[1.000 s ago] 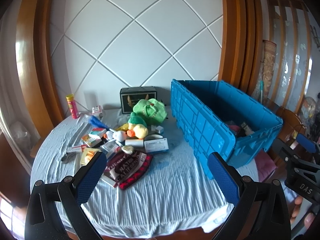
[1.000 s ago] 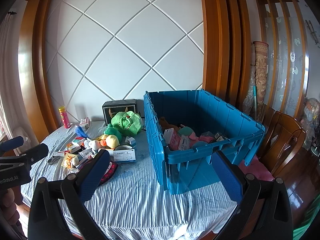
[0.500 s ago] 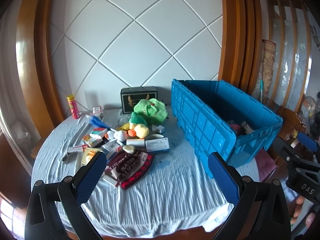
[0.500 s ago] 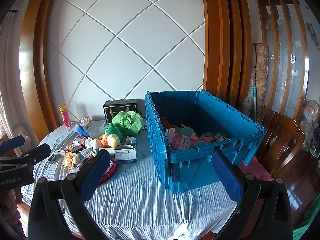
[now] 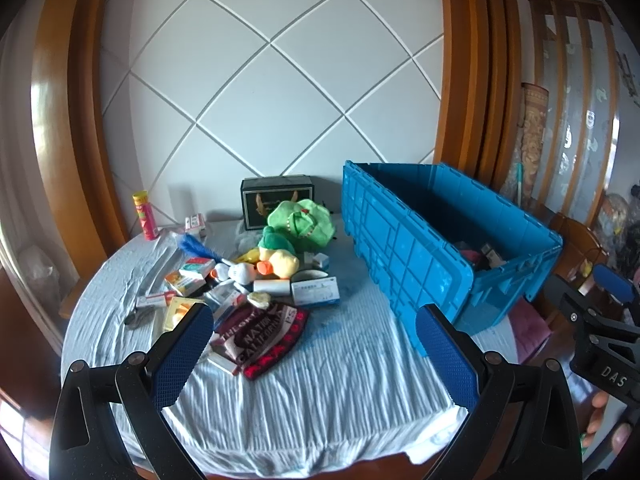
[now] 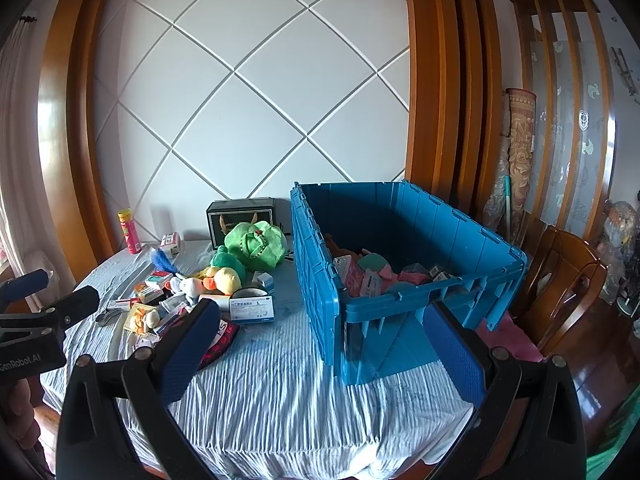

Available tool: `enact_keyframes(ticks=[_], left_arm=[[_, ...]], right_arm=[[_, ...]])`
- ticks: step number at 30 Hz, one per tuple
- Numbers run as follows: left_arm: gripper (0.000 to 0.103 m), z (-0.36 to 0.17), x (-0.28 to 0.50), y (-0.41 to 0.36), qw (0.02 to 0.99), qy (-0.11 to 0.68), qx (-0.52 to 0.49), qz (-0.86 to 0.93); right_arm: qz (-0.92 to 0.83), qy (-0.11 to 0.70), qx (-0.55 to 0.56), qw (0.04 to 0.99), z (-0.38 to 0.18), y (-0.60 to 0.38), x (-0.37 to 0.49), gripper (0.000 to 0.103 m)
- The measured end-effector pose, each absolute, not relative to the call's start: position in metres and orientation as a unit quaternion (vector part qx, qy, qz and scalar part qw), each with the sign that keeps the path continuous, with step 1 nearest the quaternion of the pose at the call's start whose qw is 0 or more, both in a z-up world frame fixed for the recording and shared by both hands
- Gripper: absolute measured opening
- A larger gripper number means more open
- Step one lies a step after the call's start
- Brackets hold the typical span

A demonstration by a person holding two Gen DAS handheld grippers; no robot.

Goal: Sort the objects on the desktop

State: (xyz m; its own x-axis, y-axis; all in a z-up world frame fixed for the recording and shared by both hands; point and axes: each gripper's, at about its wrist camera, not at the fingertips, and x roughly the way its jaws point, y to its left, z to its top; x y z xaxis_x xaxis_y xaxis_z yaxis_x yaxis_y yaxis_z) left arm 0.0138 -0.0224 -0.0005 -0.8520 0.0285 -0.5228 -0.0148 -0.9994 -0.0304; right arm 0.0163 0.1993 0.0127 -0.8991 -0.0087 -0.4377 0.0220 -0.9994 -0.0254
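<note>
A big blue crate (image 5: 420, 240) (image 6: 400, 280) stands on the right of a round table with a light blue cloth (image 5: 320, 380) and holds several items. A pile lies to its left: green plush (image 5: 300, 220), yellow duck (image 5: 282, 262), white medicine box (image 5: 316, 292), dark red printed cloth (image 5: 260, 336), small boxes. My left gripper (image 5: 316, 356) is open and empty above the table's near edge. My right gripper (image 6: 320, 352) is open and empty in front of the crate's near corner.
A black box (image 5: 276, 200) stands at the back by the wall. A pink and yellow tube (image 5: 144, 216) stands at the back left. A wooden chair (image 6: 560, 292) is right of the table. Each gripper shows at the edge of the other's view.
Both grippers have drifted slightly closer to the table. Nothing on the table has moved.
</note>
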Motion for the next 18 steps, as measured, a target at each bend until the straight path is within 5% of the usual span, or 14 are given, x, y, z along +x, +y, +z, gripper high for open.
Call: enact_keyframes(ticks=[18], left_arm=[[0.102, -0.011, 0.003, -0.066, 0.028, -0.016, -0.279, 0.96]], right_arm=[[-0.974, 0.019, 0.227, -0.007, 0.006, 0.161, 0.016, 0.103]])
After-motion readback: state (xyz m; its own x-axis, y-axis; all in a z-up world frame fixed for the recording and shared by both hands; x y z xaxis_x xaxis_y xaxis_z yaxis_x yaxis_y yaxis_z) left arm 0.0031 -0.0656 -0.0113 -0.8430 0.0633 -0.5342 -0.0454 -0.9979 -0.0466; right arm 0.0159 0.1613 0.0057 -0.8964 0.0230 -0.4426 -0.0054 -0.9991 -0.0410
